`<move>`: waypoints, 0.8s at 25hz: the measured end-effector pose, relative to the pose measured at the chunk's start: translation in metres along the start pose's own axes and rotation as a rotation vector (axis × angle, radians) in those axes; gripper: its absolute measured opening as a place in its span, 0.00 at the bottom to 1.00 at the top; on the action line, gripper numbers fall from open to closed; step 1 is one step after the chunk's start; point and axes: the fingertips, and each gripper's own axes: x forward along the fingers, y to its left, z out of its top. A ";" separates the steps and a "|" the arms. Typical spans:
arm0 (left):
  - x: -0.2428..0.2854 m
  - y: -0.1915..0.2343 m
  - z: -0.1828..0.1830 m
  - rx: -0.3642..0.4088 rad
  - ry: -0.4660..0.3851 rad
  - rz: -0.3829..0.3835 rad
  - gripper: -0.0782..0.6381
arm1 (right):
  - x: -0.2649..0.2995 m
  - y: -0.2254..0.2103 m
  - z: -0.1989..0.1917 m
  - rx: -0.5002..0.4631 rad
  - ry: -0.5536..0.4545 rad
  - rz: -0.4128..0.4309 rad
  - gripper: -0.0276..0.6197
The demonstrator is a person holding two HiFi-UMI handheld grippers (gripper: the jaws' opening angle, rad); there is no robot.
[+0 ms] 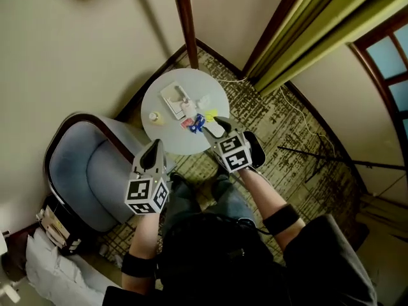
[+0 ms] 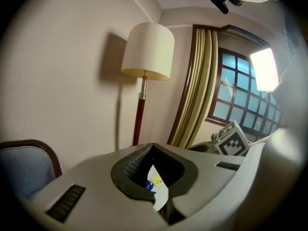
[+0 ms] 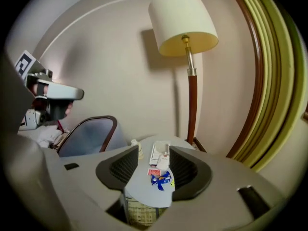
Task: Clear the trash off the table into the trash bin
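two grippers reach toward the round tabletop [image 1: 167,144]. the right gripper [image 1: 215,123] has its jaws apart and empty, with the blue wrapper [image 1: 199,122] and red packet [image 1: 187,124] lying on the tabletop just ahead of them. the left gripper [image 1: 155,148] has its jaws clenched on nothing, at the near edge, apart from the trash.

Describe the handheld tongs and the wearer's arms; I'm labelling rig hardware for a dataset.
Both the left tongs and right tongs have pale grey bodies, dark ribbed pads, each carrying a cube of black-and-white square markers. Black bands wrap both forearms; clothing is dark.
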 end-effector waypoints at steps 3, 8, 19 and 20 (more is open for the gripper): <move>0.009 0.019 -0.007 -0.003 0.019 -0.005 0.11 | 0.046 0.001 -0.024 0.011 0.077 -0.008 0.40; 0.025 0.038 -0.020 -0.010 0.049 -0.015 0.11 | 0.114 -0.005 -0.061 0.041 0.188 -0.035 0.55; 0.080 0.074 -0.059 -0.030 0.124 -0.061 0.11 | 0.245 -0.033 -0.130 0.068 0.351 -0.114 0.55; 0.084 0.078 -0.064 -0.029 0.132 -0.065 0.11 | 0.254 -0.034 -0.137 0.072 0.364 -0.116 0.55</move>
